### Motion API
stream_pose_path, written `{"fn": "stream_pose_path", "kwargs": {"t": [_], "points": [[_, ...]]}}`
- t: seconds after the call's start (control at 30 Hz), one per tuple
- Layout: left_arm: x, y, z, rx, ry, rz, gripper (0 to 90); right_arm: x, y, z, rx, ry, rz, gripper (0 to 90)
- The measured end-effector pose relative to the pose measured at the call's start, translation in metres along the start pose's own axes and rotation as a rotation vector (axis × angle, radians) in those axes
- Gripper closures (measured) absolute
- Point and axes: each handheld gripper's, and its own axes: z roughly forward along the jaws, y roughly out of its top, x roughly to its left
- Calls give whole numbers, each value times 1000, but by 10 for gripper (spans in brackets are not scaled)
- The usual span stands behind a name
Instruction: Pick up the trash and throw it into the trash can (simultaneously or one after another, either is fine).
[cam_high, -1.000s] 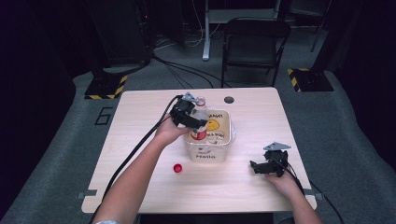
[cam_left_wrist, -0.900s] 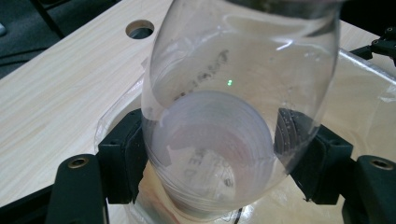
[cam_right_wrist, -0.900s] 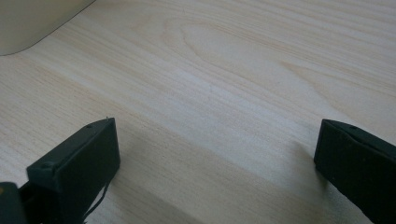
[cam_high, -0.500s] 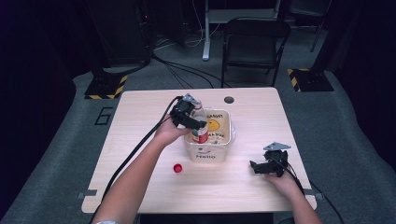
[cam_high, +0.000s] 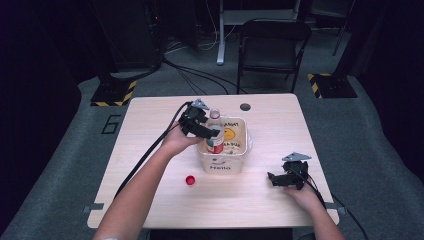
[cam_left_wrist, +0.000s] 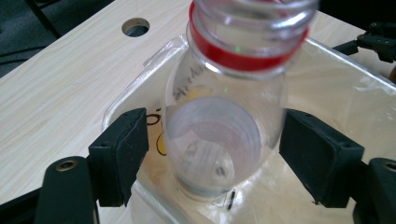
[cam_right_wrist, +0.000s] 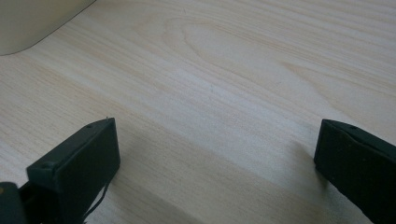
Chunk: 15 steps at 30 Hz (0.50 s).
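A clear plastic bottle (cam_high: 215, 139) with a red label and a red neck ring (cam_left_wrist: 243, 56) stands capless and upright in a white tub (cam_high: 245, 135) marked "Hello". My left gripper (cam_high: 211, 132) reaches in from the left and is open. Its pads (cam_left_wrist: 122, 154) flank the bottle's body (cam_left_wrist: 219, 135), with a gap on the left side. A small red cap (cam_high: 190, 180) lies on the table in front of the tub. My right gripper (cam_high: 274, 178) rests open on the table to the tub's right, nothing between its pads (cam_right_wrist: 86, 158).
The light wooden table (cam_high: 150, 145) has a round cable hole (cam_high: 245, 106) behind the tub. The tub's corner (cam_right_wrist: 32, 18) shows ahead of the right gripper. A black chair (cam_high: 272, 45) and floor cables stand beyond the far edge.
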Motion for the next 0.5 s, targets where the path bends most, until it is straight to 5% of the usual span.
{"fn": "stream_pose_path", "kwargs": {"t": [0.5], "points": [[5,-10,-21,-25,-1,-2,230,0,0,0,0,0,0,0]]}}
